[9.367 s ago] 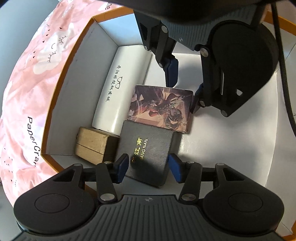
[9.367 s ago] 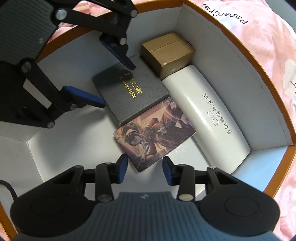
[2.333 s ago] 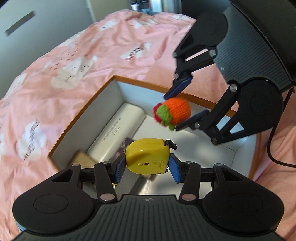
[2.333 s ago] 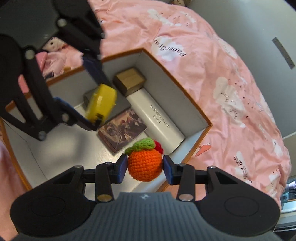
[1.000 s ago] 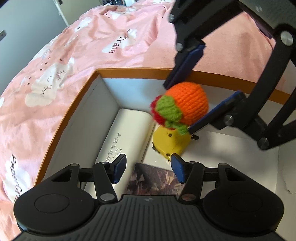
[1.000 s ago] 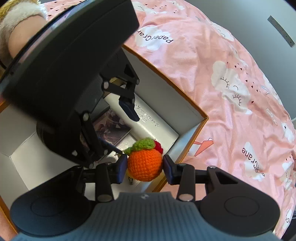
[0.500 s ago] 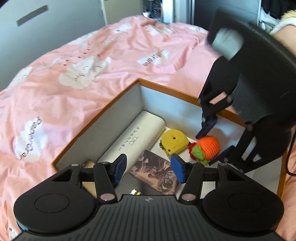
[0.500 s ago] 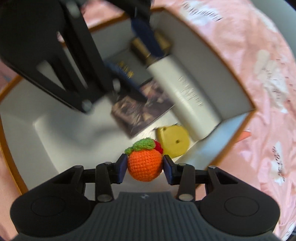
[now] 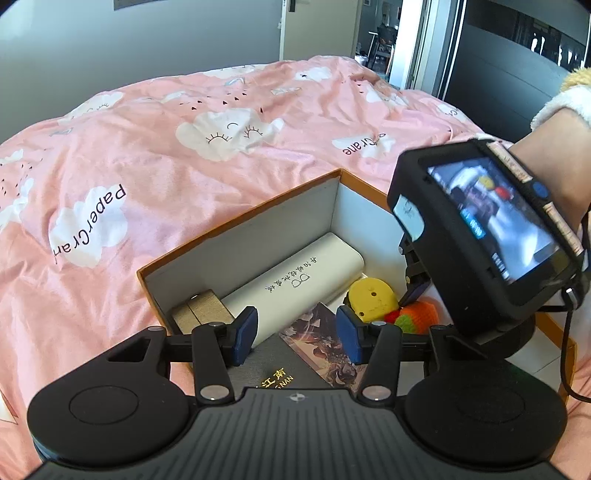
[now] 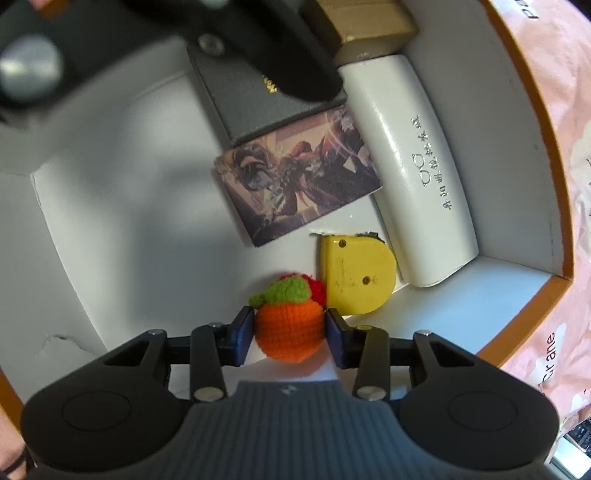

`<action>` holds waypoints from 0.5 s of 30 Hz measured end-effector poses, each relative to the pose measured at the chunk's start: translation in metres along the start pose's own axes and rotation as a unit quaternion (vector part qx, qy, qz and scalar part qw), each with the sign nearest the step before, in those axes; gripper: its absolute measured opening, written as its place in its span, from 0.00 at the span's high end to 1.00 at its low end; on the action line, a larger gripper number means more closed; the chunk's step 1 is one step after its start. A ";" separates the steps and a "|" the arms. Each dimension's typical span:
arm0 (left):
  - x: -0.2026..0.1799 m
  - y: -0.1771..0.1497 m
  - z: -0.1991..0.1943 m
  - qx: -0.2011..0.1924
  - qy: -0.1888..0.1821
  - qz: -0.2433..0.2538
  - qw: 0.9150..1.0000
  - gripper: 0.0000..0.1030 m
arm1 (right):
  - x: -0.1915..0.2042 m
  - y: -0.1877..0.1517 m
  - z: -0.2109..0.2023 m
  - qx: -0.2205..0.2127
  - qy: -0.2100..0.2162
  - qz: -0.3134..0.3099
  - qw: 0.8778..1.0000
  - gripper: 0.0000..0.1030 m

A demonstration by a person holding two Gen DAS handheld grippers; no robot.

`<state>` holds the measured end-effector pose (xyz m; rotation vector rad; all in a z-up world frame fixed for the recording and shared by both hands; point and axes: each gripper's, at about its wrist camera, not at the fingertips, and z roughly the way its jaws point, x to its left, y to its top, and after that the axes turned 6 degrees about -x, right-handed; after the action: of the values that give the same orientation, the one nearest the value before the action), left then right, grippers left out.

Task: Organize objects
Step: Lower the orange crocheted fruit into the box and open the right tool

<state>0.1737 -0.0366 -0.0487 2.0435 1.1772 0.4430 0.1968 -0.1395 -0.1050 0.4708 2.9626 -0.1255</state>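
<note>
My right gripper (image 10: 290, 336) is shut on an orange crocheted fruit (image 10: 290, 334) with a green and red top, low inside the white box with an orange rim (image 10: 532, 280), beside the yellow tape measure (image 10: 356, 277). My left gripper (image 9: 297, 332) is open and empty, above the box's near side. In the left wrist view the fruit (image 9: 419, 314) and tape measure (image 9: 371, 299) sit by the white glasses case (image 9: 295, 280). The right gripper's body (image 9: 484, 236) hides its jaws there.
In the box also lie a picture card pack (image 10: 299, 184), a dark "JIANGNAN" box (image 10: 258, 99) and a gold box (image 10: 365, 26). The box (image 9: 236, 229) sits on a pink cloud-print bedspread (image 9: 147, 155). The left gripper's arm (image 10: 110, 37) overhangs the far corner.
My right gripper has lowered the fruit to the box floor next to the tape measure. My left gripper has drawn back and up, still open after leaving the tape measure in the box.
</note>
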 end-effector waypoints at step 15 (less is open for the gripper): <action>0.008 -0.005 -0.005 -0.005 0.005 -0.026 1.000 0.43 | 0.015 -0.002 -0.009 -0.068 -0.033 -0.052 0.996 0.58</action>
<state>0.1713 -0.0262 -0.0493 1.9988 1.2289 0.4324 0.1810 -0.1363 -0.0985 0.2895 2.9067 0.0482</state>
